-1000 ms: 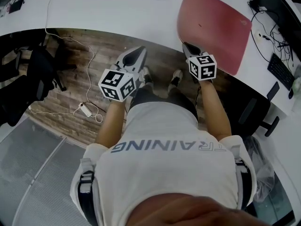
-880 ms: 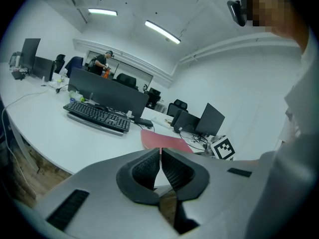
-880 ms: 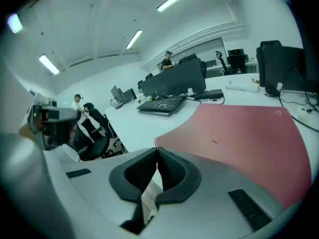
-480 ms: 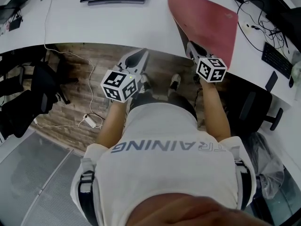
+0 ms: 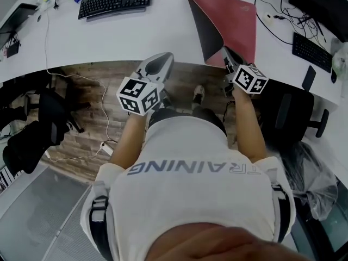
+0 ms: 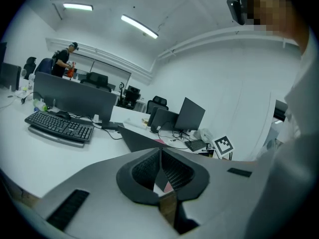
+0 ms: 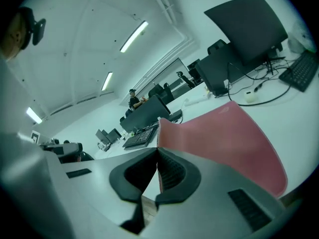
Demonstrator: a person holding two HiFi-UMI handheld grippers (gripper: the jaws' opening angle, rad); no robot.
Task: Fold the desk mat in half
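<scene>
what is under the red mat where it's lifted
The mat shows its dark underside, held up off the white desk by the right gripper. No object shows beneath it. The desk below the rest is covered by the mat.

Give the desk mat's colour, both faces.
Desk mat: red top, dark grey underside; clearest in head view.

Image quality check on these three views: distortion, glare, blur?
Head view: even light, sharp, desk edge bowed by the wide lens. Left gripper view: strong fisheye, black vignette in the corners, ceiling light strip blown out, mosaic patch upper right. Right gripper view: same fisheye and vignette; desk mat is sharp, no glare on it.
</scene>
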